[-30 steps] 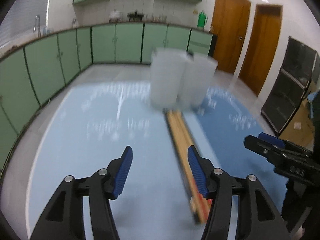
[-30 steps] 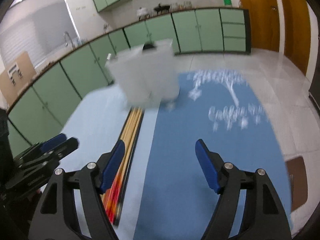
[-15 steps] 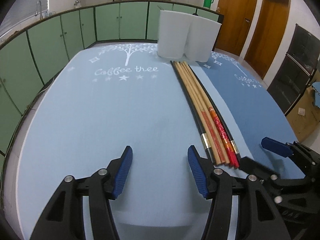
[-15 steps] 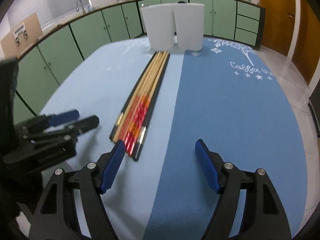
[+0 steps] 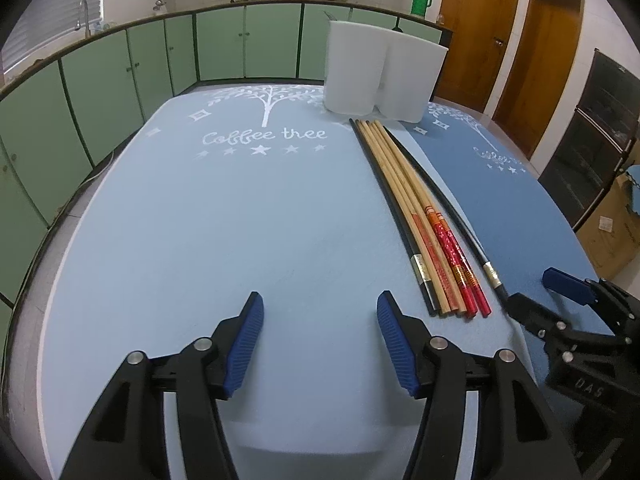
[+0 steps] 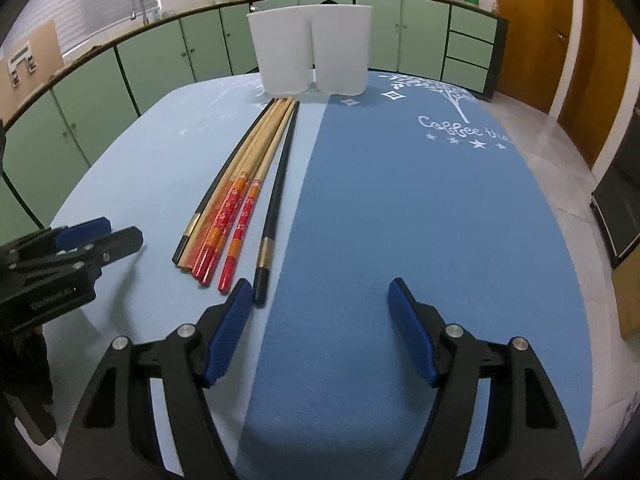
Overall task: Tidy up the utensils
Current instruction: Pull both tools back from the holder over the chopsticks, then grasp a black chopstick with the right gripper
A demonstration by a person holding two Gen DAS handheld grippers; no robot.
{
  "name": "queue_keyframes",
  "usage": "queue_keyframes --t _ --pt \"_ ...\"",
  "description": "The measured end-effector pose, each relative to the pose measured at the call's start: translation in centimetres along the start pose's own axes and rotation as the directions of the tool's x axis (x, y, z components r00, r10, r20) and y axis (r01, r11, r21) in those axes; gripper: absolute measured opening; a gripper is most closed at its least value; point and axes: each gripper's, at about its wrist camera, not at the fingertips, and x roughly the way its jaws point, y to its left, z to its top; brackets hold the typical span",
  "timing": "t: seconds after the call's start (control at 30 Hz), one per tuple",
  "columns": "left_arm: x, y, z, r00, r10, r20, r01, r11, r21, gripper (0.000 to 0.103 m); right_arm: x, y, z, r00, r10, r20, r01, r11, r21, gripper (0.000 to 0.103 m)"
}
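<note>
Several chopsticks (image 5: 416, 208) lie side by side on the light blue mat, some wooden with red ends, two black; they also show in the right wrist view (image 6: 244, 184). Two white holders (image 5: 380, 74) stand at their far tips, also seen in the right wrist view (image 6: 310, 54). My left gripper (image 5: 318, 340) is open and empty, left of the chopsticks' near ends. My right gripper (image 6: 320, 324) is open and empty; its left finger (image 6: 230, 330) is just short of a black chopstick's end (image 6: 260, 284).
A light blue mat (image 5: 200, 220) and a dark blue mat (image 6: 420, 208) cover the table. Green cabinets (image 5: 120, 72) ring the room behind. Wooden doors (image 5: 500, 32) stand at the right. A dark cabinet (image 5: 592, 140) is beyond the table's right edge.
Both grippers have pulled back and lowered towards the table's near edge. The chopsticks and holders now look farther away and sharp. Both grippers stayed open.
</note>
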Motion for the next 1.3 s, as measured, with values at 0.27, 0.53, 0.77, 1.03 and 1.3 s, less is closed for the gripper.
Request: queue_keyframes --t 0.27,0.53,0.77,1.03,1.3 --pt "-0.2 -0.9 -0.2 1.000 -0.010 -0.002 0.010 1.000 0.013 0.061 0.3 1.6 -0.2 0.999 0.050 -0.002 -0.050 0.998 -0.047 0.029" --pt "-0.2 -2.2 -0.1 0.999 -0.040 0.000 0.040 0.999 0.024 0.062 0.4 1.4 -0.2 0.998 0.062 0.015 -0.061 0.998 -0.023 0.006" --pt "0.9 -4.0 0.1 1.000 -0.025 -0.017 0.026 0.998 0.063 0.063 0.5 0.3 -0.2 0.998 0.059 0.012 -0.059 0.998 0.005 0.006" --pt "0.6 -3.3 -0.1 0.999 0.034 -0.019 -0.032 0.997 0.068 0.066 0.5 0.3 -0.2 0.998 0.060 0.013 -0.060 0.998 0.005 0.006" --pt "-0.2 -3.2 -0.3 1.000 0.020 -0.012 -0.020 0.998 0.053 0.065 0.5 0.2 -0.3 0.997 0.068 0.019 -0.069 0.998 0.010 0.007"
